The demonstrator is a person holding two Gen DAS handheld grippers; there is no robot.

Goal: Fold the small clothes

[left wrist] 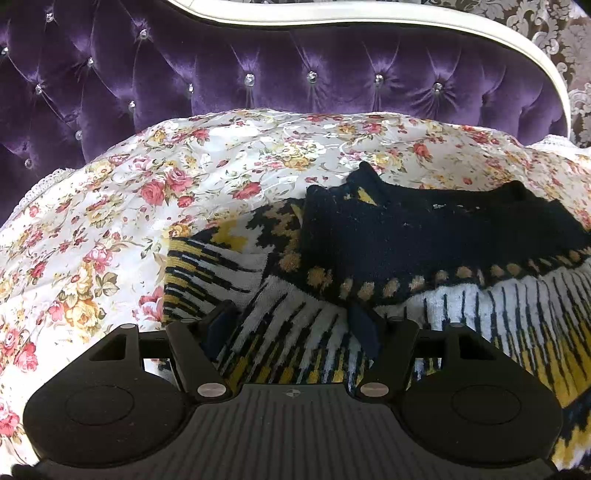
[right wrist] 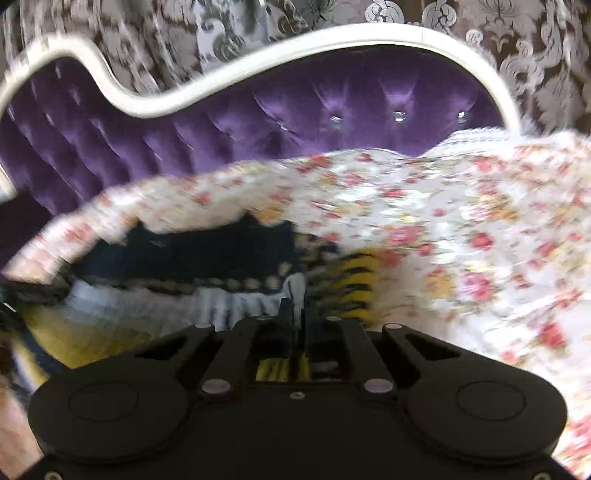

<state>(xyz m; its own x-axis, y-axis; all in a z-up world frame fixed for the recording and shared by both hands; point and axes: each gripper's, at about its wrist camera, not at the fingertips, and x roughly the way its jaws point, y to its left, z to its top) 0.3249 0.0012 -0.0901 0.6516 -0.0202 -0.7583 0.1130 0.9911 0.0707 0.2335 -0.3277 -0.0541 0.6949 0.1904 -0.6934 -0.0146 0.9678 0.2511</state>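
One knitted sweater (left wrist: 369,240) lies on a floral bedspread (left wrist: 92,229), a chunky, fuzzy garment with a solid navy yoke, a band of round mustard dots below it, and a white body streaked with jagged black and yellow stripes. Its left sleeve (left wrist: 207,258) is folded in across the chest, and the navy collar stands up in a small peak toward the headboard (left wrist: 258,62). That headboard is deep purple velvet, tufted into diamonds with glassy studs and edged by a curved cream frame; brocade wallpaper (left wrist: 561,33) with pale scrollwork shows behind it. The bedspread is smooth and slightly shiny, printed with pink and yellow roses on white, with a lace trim at its edges. Two black grippers are in view. The left gripper (left wrist: 291,332) has its two fingers spread wide apart, resting over the striped body of the sweater with the knit showing between them and nothing pinched. The right gripper (right wrist: 297,314), seen through heavy motion blur, has its fingers drawn close together with a thin fold of the sweater's white and yellow knit clamped between them, at the garment's right edge beside the bedspread.
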